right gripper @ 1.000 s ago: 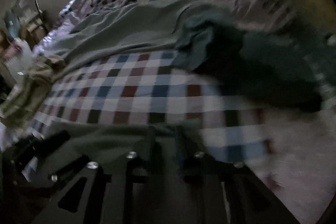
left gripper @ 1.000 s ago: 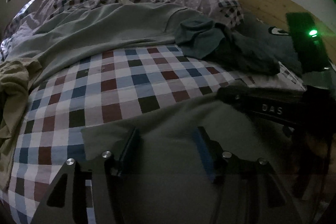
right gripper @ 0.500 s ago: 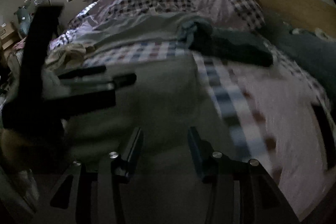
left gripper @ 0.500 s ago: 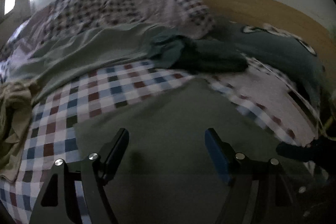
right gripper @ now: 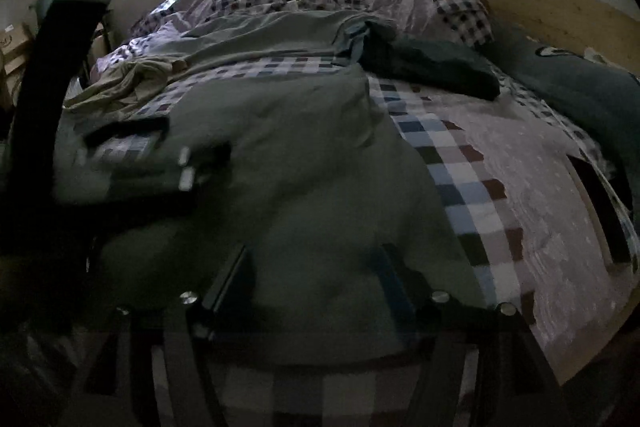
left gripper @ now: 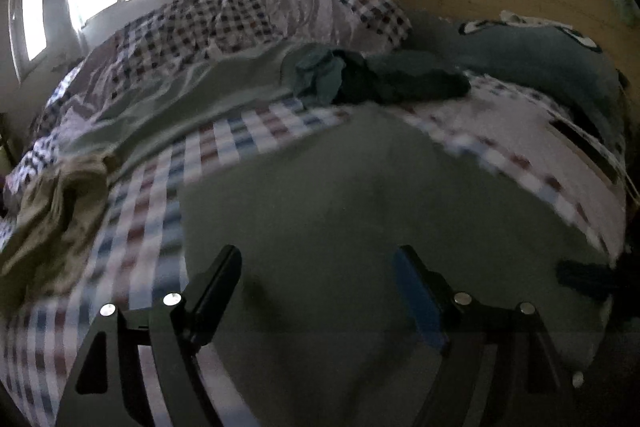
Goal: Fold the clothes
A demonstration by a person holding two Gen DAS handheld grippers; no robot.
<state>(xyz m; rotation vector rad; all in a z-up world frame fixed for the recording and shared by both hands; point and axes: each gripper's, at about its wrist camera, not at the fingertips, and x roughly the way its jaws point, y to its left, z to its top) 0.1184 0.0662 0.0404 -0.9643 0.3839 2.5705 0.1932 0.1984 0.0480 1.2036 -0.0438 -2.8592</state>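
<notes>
Left wrist view: my left tongs (left gripper: pixel 316 267) hang above the grey-green garment (left gripper: pixel 360 219), jaws spread wide, nothing between them. A second ago they stood narrower and close down over the near edge of the cloth; since then they have opened and lifted back. The garment now lies spread over the checked bedcover (left gripper: pixel 240 139), a broad, fairly flat panel.

Right wrist view: my right tongs (right gripper: pixel 314 267) are also parted, nothing gripped, garment (right gripper: pixel 304 163) directly beneath. A second ago this pair was nearly closed at the cloth's edge; half a second ago already released. My left tool shows as a dark blur at the left of this view, in motion.

Reading: both grips let go, so the cloth has just been laid down or flung out flat. I judge one placement finished and the next fold not yet begun. Some rumpling shows on the right side of the panel in the right wrist view; it may want smoothing before a crease is made.

Elsewhere on the bed: dark teal clothes (left gripper: pixel 384 79) heaped near the pillows, a pale green sheet (left gripper: pixel 192 95) beyond, and a crumpled khaki garment (left gripper: pixel 52 203) at the left edge. All lie apart from the working piece.
</notes>
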